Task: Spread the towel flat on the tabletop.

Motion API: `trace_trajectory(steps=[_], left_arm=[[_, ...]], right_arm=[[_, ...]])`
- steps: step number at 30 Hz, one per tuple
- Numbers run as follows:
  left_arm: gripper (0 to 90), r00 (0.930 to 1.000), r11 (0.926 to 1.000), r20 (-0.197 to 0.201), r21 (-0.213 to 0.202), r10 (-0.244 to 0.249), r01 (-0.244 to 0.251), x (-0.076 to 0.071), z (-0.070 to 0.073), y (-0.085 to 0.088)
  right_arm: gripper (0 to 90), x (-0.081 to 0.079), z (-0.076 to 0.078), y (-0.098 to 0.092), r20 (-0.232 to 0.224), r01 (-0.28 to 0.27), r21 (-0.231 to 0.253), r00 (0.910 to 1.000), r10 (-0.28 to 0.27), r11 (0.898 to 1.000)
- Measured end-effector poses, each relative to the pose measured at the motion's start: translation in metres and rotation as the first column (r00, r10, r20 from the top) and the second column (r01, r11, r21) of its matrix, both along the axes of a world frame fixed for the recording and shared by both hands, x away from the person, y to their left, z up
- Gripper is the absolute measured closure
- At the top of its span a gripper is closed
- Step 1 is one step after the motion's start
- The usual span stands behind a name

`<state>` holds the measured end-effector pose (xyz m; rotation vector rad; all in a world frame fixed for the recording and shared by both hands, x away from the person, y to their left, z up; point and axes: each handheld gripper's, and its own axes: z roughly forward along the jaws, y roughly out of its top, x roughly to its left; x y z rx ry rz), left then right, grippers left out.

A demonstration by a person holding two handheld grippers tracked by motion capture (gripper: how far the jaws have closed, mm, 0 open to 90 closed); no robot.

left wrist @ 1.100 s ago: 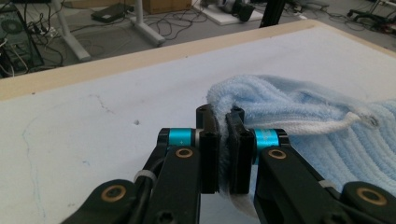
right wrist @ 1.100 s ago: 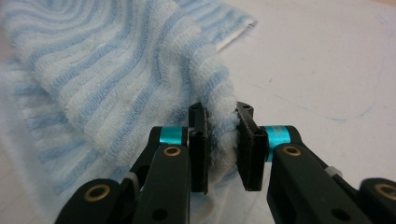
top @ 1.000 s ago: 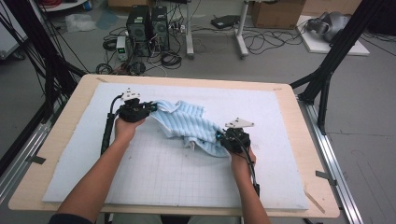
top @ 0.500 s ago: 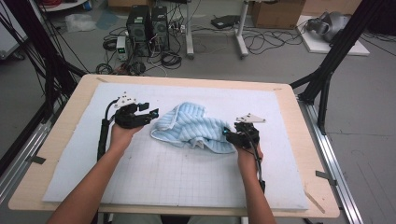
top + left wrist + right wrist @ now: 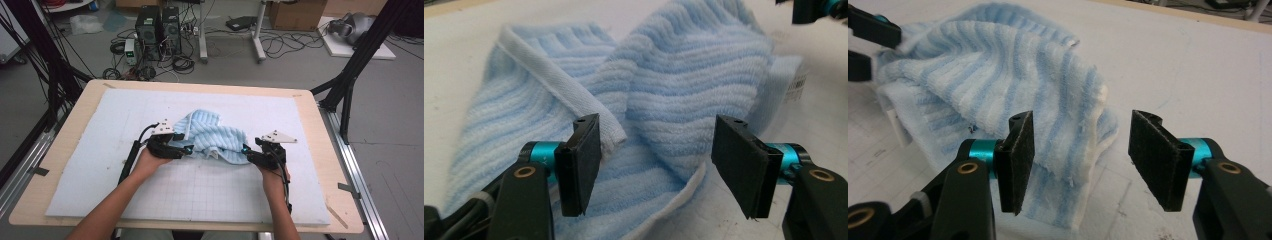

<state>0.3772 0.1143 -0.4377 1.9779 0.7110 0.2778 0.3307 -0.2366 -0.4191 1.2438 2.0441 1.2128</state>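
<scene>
Towel, a soft terry cloth in pale blue and white stripes with a plain hemmed edge, lies bunched in a loose heap near the middle of the worktop, on the white gridded mat. Its long axis runs roughly across the mat, from one hand to the other, so each end faces a tool. The left tool sits at the heap's left end, the right tool at its right end, both about equally close. In the left gripper view the left tool has just been opening; its jaws stand apart with the hemmed fold between them, and the pads do not press on it. The right tool has likewise just been opening, released, a floppy corner of cloth lying between its jaws.
</scene>
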Motion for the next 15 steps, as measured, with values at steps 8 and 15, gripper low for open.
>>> trace_trajectory(steps=[8, 15], left_arm=[[52.9, 0.9993, 0.9896, 0.018, 0.141, -0.031, 0.028, -0.003, -0.008, -0.009], [84.5, 0.9983, 0.9978, 0.050, 0.060, -0.030, 0.027, -0.001, 0.003, 0.003]], right_arm=[[42.1, -0.001, -0.001, 0.003, -0.003, -0.033, 0.001, 0.9994, 0.033, 0.999], [46.4, -0.007, 0.002, 0.016, 0.013, -0.141, 0.002, 0.9900, 0.141, 0.990]])
